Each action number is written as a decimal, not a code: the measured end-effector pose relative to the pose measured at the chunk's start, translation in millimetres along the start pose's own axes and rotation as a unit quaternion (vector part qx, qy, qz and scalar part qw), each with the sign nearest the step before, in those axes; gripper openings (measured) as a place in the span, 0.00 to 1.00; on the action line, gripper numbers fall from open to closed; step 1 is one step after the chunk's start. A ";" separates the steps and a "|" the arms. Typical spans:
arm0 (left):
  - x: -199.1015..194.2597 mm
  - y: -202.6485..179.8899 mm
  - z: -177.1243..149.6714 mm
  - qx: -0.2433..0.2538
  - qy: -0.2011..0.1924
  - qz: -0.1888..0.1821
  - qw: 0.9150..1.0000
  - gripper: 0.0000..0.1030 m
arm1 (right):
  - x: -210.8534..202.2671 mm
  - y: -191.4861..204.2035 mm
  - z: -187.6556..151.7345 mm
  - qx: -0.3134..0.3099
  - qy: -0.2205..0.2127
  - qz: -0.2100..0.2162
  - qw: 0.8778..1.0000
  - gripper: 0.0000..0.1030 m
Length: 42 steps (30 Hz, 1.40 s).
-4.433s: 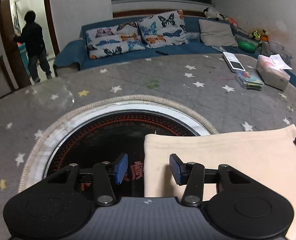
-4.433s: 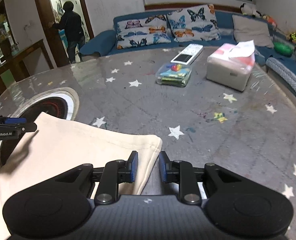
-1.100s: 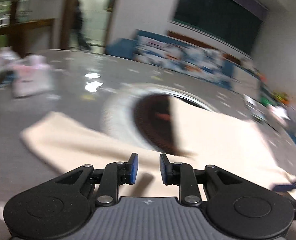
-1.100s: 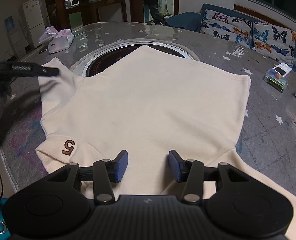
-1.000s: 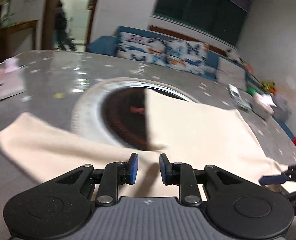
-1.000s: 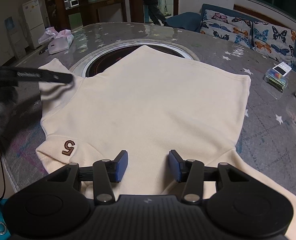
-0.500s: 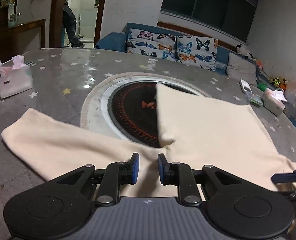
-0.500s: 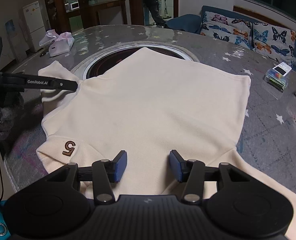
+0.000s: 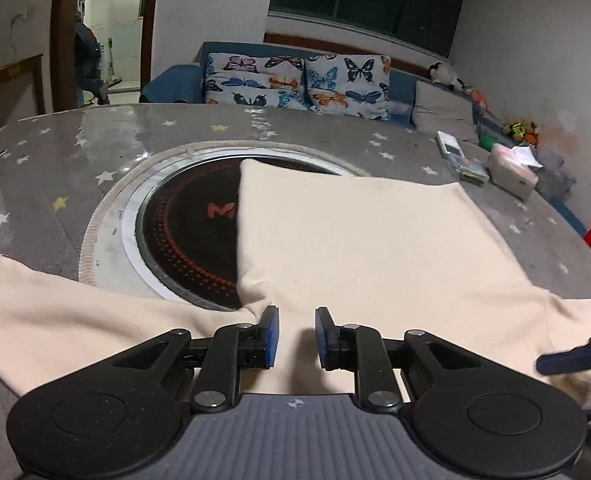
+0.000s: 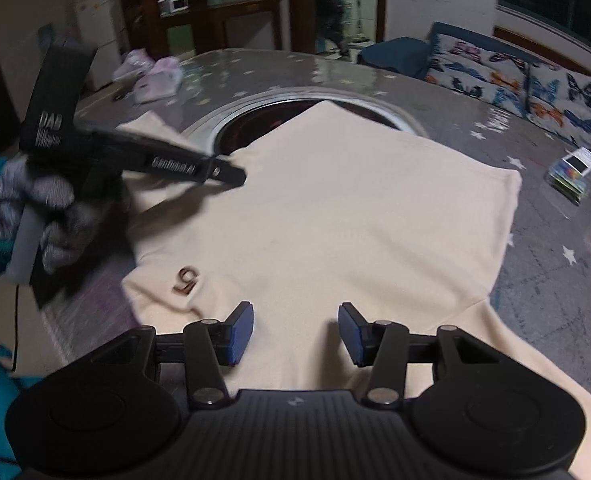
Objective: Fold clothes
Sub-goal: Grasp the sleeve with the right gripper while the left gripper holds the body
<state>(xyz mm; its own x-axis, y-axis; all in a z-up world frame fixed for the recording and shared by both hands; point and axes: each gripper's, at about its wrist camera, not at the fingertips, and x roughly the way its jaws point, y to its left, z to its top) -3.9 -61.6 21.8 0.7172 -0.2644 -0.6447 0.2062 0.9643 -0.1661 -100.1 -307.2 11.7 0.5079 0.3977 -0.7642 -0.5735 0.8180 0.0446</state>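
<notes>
A cream sweatshirt (image 9: 375, 240) lies spread flat on the round table, with a brown "5" patch (image 10: 186, 280) near its collar end. Its left sleeve (image 9: 55, 320) stretches out sideways. My left gripper (image 9: 296, 338) hovers low over the spot where that sleeve joins the body. Its jaws stand a narrow gap apart, and only the cloth lying underneath shows in that gap. In the right wrist view a gloved hand (image 10: 51, 208) holds this same gripper. My right gripper (image 10: 295, 332) is open above the shirt's near edge, right of the patch, holding nothing.
The shirt partly covers a black round hob (image 9: 191, 232) set in the star-patterned table (image 9: 95, 140). A remote (image 9: 449, 146), a small packet (image 9: 473, 174) and a tissue box (image 9: 511, 176) sit at the far right. A sofa with butterfly cushions (image 9: 295, 84) is behind. A person (image 9: 89, 68) stands in the doorway.
My left gripper has swung round and moved in over the sleeve and body junction, and its view has sharpened. The right gripper has stayed over the same part of the shirt.
</notes>
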 end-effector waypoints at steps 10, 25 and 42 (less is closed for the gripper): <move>-23.4 -50.3 -29.9 0.102 0.025 -0.104 0.989 0.21 | -11.7 -4.4 -15.3 0.031 0.000 0.000 1.000 0.44; -13.3 -118.1 -23.1 0.168 0.025 -0.172 0.970 0.21 | -25.7 -90.5 -25.0 0.132 -0.048 -0.115 0.983 0.22; -1.4 -154.8 -32.7 0.229 0.028 -0.205 0.951 0.21 | -84.0 -148.4 -82.1 0.223 -0.048 -0.232 0.946 0.29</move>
<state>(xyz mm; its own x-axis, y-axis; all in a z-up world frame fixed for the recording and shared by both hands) -58.6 -210.1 24.0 0.4801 -0.6025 -0.6375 0.7382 0.6701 -0.0773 -110.4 -496.1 16.4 0.7067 -0.0278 -0.7069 0.0428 0.9991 0.0035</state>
